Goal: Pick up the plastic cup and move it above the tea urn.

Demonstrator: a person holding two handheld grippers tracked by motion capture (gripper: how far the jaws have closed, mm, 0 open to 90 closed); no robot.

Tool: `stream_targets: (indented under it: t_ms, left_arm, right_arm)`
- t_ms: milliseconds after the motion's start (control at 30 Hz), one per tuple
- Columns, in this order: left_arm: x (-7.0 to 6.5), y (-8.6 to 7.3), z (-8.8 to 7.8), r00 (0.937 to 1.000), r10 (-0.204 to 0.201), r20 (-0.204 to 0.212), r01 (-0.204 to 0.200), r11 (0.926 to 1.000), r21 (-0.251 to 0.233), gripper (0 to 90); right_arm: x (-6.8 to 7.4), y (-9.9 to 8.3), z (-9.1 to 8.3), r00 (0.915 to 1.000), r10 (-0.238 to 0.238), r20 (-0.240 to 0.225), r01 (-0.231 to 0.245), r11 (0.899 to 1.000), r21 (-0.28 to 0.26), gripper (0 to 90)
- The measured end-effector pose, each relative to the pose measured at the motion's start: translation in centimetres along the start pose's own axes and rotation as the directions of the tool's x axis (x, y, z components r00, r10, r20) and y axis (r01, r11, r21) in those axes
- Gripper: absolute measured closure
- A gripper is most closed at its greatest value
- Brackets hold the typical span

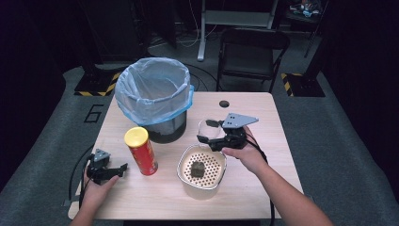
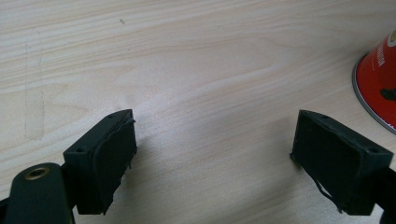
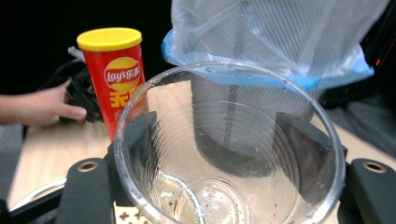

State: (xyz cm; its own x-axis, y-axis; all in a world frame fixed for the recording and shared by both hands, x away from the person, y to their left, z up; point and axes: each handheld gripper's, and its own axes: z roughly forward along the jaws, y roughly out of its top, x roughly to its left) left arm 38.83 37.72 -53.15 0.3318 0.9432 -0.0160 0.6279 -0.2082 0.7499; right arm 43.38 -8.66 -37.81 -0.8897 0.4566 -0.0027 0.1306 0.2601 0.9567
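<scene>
The right gripper (image 1: pixel 210 133) squeezes the clear cup (image 3: pixel 229 154), up at about one o'clock from the strainer bowl (image 1: pixel 184 175), so carry it slowly toward the bin (image 1: pixel 153 89) at eleven o'clock, while the left gripper (image 1: pixel 123 168) rests open.

A light wooden table (image 1: pixel 263 106) with a small round hole near its far edge stands on grey carpet (image 1: pixel 339 141) in a dark room. Behind it a black folding chair (image 1: pixel 251 52) faces the table, with yellow-and-black striped stand bases (image 1: pixel 96 87) on the floor on either side.
</scene>
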Motion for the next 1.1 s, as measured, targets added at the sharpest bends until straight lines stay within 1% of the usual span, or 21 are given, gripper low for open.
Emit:
stream_targets:
  t_ms: [67, 100, 167, 233, 267, 367, 467, 633, 667, 700, 767, 833, 867, 967, 1100]
  left_arm:
    - [0.0, 0.0, 0.0, 1.0000, 0.000, 0.000, 0.000, 1.0000, 0.000, 13.4]
    - [0.0, 0.0, 0.0, 1.0000, 0.000, 0.000, 0.000, 1.0000, 0.000, 13.4]
    - [0.0, 0.0, 0.0, 1.0000, 0.001, 0.000, -0.001, 1.0000, 0.000, 13.4]
    - [0.0, 0.0, 0.0, 1.0000, 0.000, 0.000, 0.000, 1.0000, 0.000, 13.4]
    - [0.0, 0.0, 0.0, 1.0000, 0.000, 0.000, 0.000, 1.0000, 0.000, 13.4]
    - [0.0, 0.0, 0.0, 1.0000, 0.000, 0.000, 0.000, 1.0000, 0.000, 13.4]
    - [0.0, 0.0, 0.0, 1.0000, 0.000, 0.000, 0.000, 1.0000, 0.000, 13.4]
    - [0.0, 0.0, 0.0, 1.0000, 0.000, 0.000, 0.000, 1.0000, 0.000, 13.4]
    - [0.0, 0.0, 0.0, 1.0000, -0.001, 0.000, 0.001, 1.0000, 0.000, 13.4]
    - [0.0, 0.0, 0.0, 1.0000, 0.000, 0.000, 0.000, 1.0000, 0.001, 13.4]
    - [0.0, 0.0, 0.0, 1.0000, -0.001, 0.000, 0.001, 1.0000, 0.000, 13.4]
    - [0.0, 0.0, 0.0, 1.0000, -0.001, 0.000, 0.001, 1.0000, 0.000, 13.4]
    - [0.0, 0.0, 0.0, 1.0000, -0.001, 0.000, 0.001, 1.0000, 0.000, 13.4]
    - [0.0, 0.0, 0.0, 1.0000, -0.001, 0.001, 0.001, 1.0000, 0.000, 13.3]
    - [0.0, 0.0, 0.0, 1.0000, -0.002, 0.003, 0.002, 1.0000, -0.001, 13.2]
  right_arm:
    - [-0.4, 0.0, -0.2, 0.9988, 0.046, -0.014, -0.046, 0.999, -0.004, 31.4]
    - [-0.6, 0.1, -0.3, 0.9962, 0.081, -0.030, -0.082, 0.997, -0.006, 31.6]
    - [-0.7, 0.2, -0.4, 0.9958, 0.085, -0.034, -0.086, 0.996, -0.007, 31.6]
    - [-0.7, 0.2, -0.5, 0.9942, 0.102, -0.034, -0.102, 0.995, -0.003, 31.6]
    - [-0.7, 0.3, -0.6, 0.9955, 0.090, -0.032, -0.090, 0.996, -0.010, 31.7]
    - [-0.5, 0.8, -0.8, 0.9960, 0.085, -0.024, -0.086, 0.996, -0.007, 31.6]
    - [-0.4, 1.5, -1.0, 0.9961, 0.085, -0.025, -0.085, 0.996, -0.011, 31.6]
    - [-0.1, 4.2, -1.5, 0.9982, 0.059, -0.012, -0.059, 0.998, -0.017, 31.8]
    - [0.1, 5.2, -1.7, 0.9983, 0.058, -0.005, -0.058, 0.998, -0.013, 31.8]
    - [0.1, 5.2, -1.7, 0.9983, 0.058, -0.005, -0.058, 0.998, -0.013, 31.8]
    - [0.4, 6.3, -1.7, 0.9991, 0.043, -0.007, -0.043, 0.999, -0.015, 31.8]
    - [0.6, 7.5, -1.5, 0.9993, 0.037, -0.004, -0.037, 0.999, -0.008, 31.8]
    - [0.7, 7.9, -1.4, 0.9992, 0.041, -0.003, -0.041, 0.999, -0.004, 31.8]
    - [0.8, 9.2, -1.2, 0.9992, 0.041, 0.001, -0.041, 0.999, -0.016, 31.8]
    - [0.9, 10.9, -1.0, 0.9993, 0.037, 0.006, -0.037, 0.999, -0.011, 32.0]
